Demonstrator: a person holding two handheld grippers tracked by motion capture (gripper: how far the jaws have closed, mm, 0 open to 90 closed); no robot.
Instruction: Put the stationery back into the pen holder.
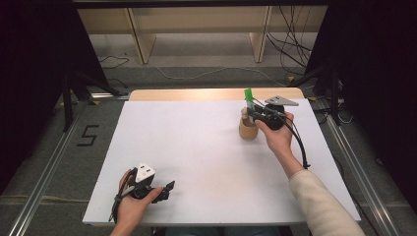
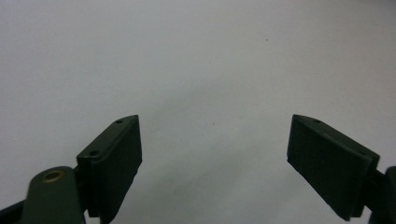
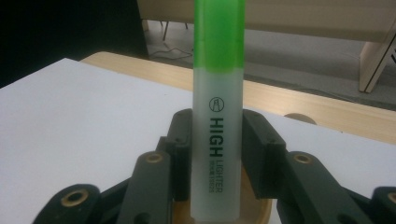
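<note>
A green-capped highlighter [image 1: 248, 94] stands upright, cap on top, with my right gripper [image 1: 253, 112] shut on its pale barrel. In the right gripper view both black pads press the barrel of the highlighter [image 3: 217, 93], and its lower end sits in the mouth of a round wooden cup [image 3: 262, 211]. The cup [image 1: 248, 131] stands on the white table top [image 1: 196, 142] at the back right, just left of the hand. My left gripper [image 1: 168, 189] rests near the front left edge, jaws wide apart. The left gripper [image 2: 215, 144] has nothing between its pads, with bare white surface beyond.
A strip of light wood [image 1: 196, 94] runs along the table's far edge. Beyond it are wooden shelf legs [image 1: 140, 42] and loose cables [image 1: 290, 49] on the floor. Metal rails [image 1: 44, 187] flank the table, and a black "5" [image 1: 87, 135] marks the floor at left.
</note>
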